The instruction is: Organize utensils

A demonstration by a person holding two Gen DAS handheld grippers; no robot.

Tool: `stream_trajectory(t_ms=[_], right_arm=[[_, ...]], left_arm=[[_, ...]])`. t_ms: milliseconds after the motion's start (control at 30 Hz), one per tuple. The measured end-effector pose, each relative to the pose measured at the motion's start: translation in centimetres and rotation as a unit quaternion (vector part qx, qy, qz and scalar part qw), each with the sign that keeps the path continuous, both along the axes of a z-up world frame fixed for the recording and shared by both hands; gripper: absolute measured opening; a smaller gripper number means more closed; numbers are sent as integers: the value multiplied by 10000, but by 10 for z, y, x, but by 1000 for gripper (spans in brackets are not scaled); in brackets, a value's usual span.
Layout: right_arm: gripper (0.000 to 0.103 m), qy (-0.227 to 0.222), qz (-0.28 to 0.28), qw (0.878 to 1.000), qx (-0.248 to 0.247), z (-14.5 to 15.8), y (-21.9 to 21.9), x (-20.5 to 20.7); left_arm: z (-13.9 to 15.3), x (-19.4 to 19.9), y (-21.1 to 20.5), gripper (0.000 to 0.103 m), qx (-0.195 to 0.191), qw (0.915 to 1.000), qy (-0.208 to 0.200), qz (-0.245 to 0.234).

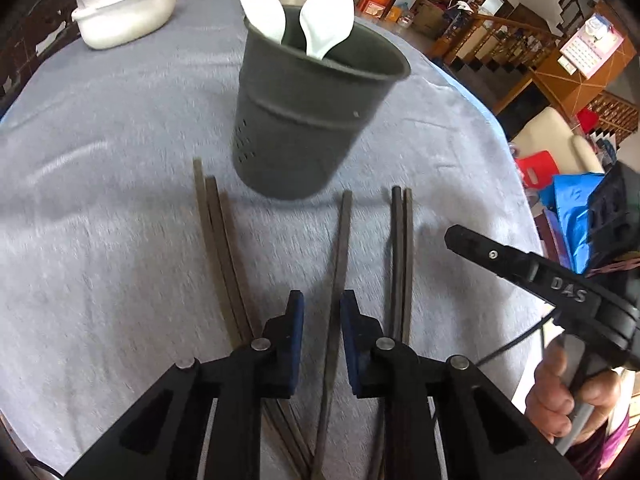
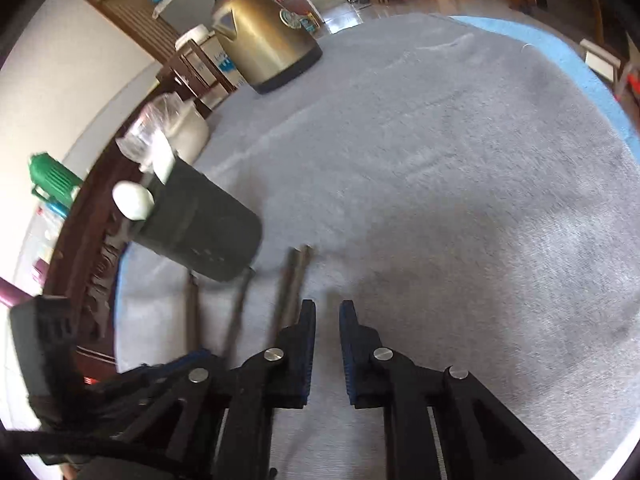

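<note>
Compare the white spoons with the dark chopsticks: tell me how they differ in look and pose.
The white spoons stand upright in the dark utensil holder, bowls up; the chopsticks lie flat on the grey tablecloth in front of it. The spoons are white with broad rounded bowls; the chopsticks are dark, thin and straight. The spoons are already put away; the chopsticks are not. Both are eating utensils.

Cloth (image 2: 460, 180) lies open right of holder (image 2: 200, 224) and chopsticks (image 2: 290, 280).

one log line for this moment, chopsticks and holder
dark grey plastic utensil holder: upright, two white spoons inside | dark chopsticks: flat on cloth | left tool: open over one | right tool: empty
</note>
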State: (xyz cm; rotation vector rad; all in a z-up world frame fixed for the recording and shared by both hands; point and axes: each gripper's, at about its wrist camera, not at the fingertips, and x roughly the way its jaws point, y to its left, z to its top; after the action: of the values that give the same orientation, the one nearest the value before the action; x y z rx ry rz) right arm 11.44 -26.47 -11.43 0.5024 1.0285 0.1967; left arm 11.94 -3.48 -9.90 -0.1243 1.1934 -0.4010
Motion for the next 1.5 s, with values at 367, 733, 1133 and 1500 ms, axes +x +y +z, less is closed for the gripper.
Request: stream_trajectory(t_ms=[367,733,1133,1500], right_arm=[[18,96,416,9959,-792,-11,54,28],[15,534,428,9915,-1107,-6,34,27],[12,582,430,9884,-1332,-3,44,51],[8,-1124,400,9901,-743,77,24,3]], left_arm=[[-11,15,-26,19,113,9999,-10,-112],[-4,18,-16,20,221,9996,119,-163],[-3,58,-48,6,433,9989,31,-195],[68,15,-19,6,26,9952,-933,-294]])
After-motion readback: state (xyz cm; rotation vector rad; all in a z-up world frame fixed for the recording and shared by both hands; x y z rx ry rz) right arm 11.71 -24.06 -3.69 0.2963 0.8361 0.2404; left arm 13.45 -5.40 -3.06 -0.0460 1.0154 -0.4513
